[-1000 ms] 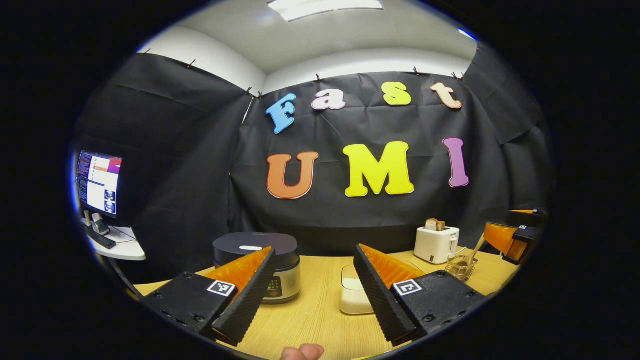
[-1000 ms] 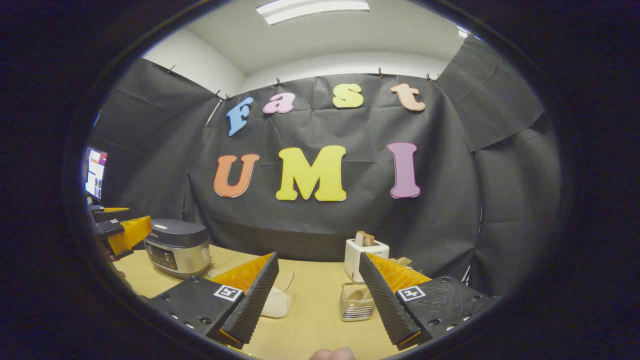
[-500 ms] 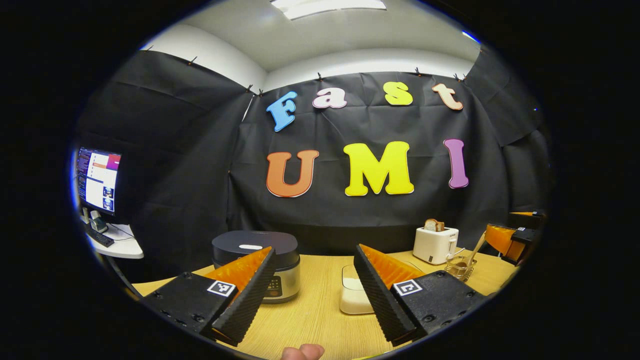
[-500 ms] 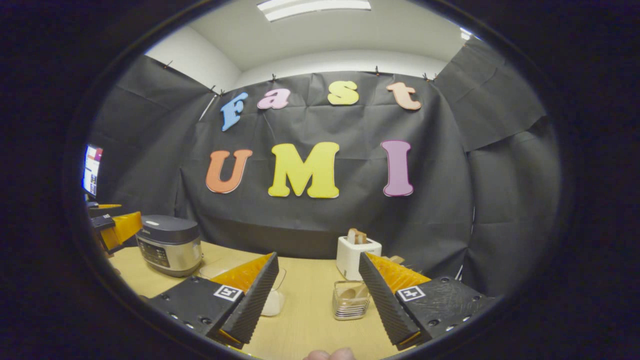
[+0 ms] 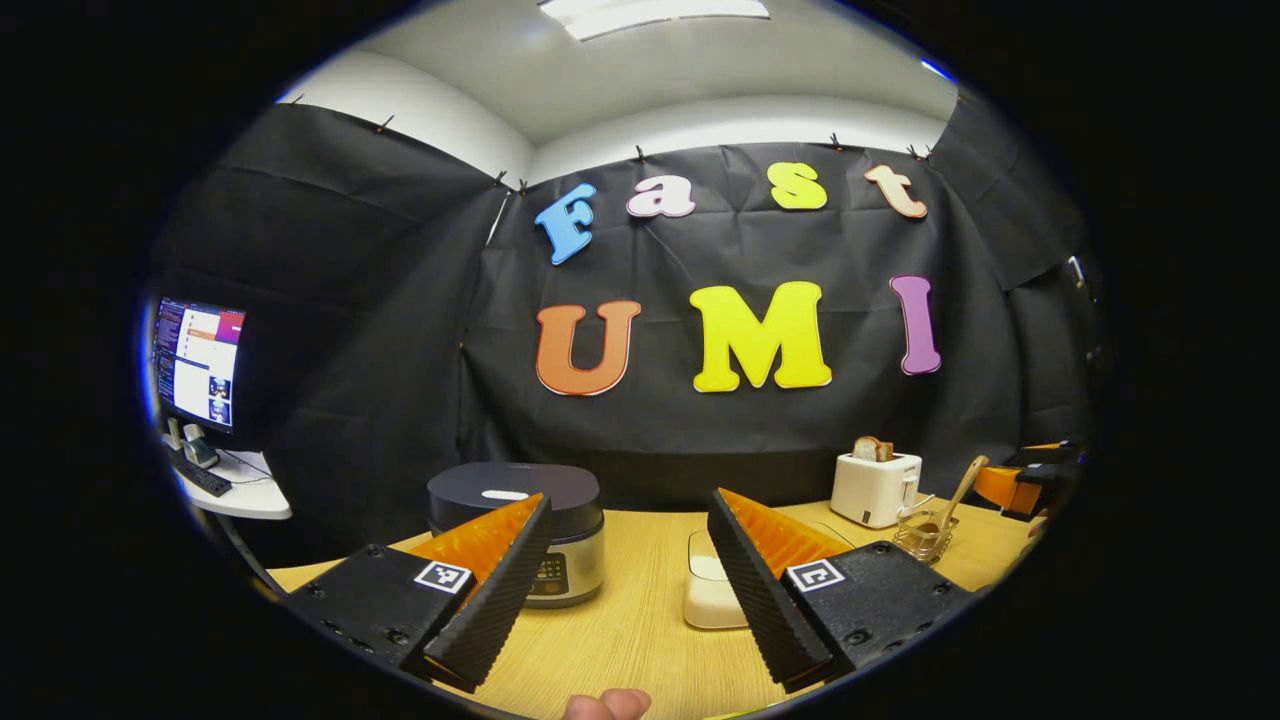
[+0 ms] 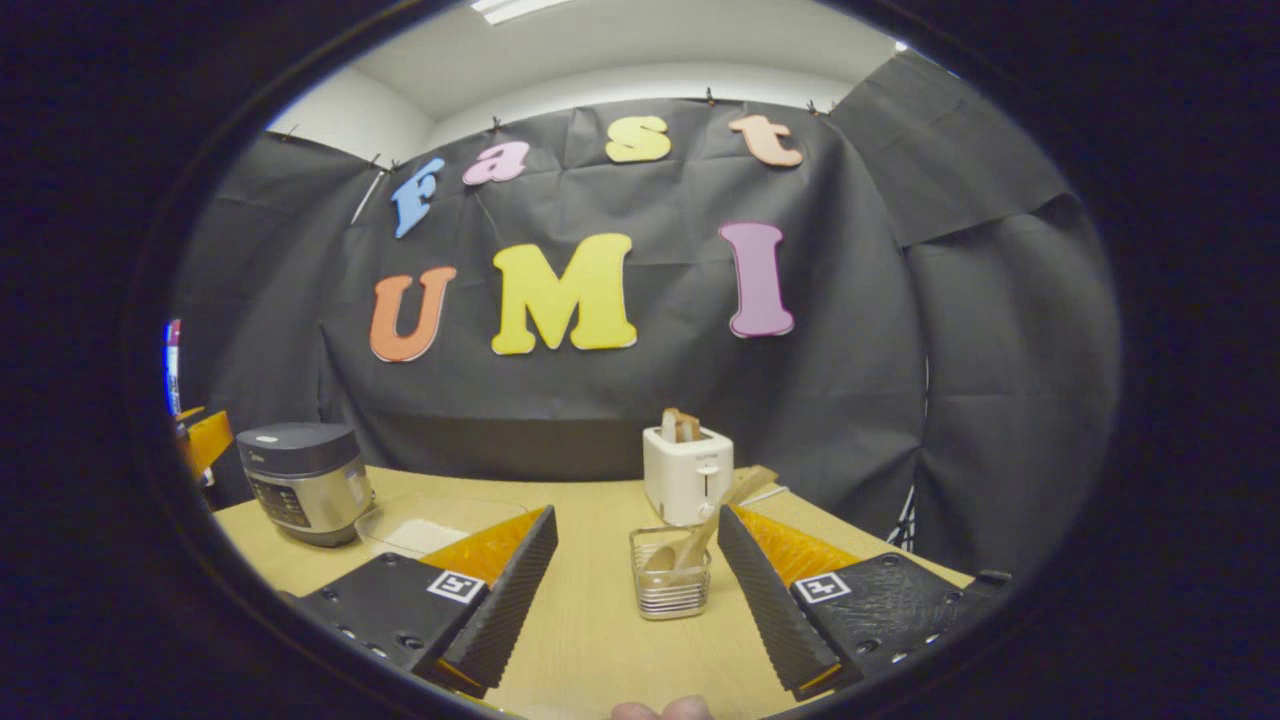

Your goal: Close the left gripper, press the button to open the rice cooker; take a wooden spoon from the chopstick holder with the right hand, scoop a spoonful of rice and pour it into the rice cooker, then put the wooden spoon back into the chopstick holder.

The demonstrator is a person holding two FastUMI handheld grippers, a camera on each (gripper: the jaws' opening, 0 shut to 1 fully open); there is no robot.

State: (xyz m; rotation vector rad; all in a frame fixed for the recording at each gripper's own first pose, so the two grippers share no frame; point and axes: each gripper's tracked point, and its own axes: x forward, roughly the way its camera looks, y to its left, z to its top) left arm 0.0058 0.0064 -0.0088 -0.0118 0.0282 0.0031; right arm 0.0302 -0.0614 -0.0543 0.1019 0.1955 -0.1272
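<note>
The left gripper view adds a monitor far left; the left claw gapes wide, empty, with the shut rice cooker just beyond its left finger. The right claw gapes wide, empty, framing the chopstick holder with its wooden spoon on the counter

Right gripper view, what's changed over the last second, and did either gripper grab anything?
The right gripper has swung toward the chopstick holder, which now sits between its open fingers instead of off to the right. It has tipped downward too, so the wall sits higher. Nothing is grabbed: the wooden spoon stands in the holder. The left gripper stays open and in place, and the rice cooker stays closed.
</note>
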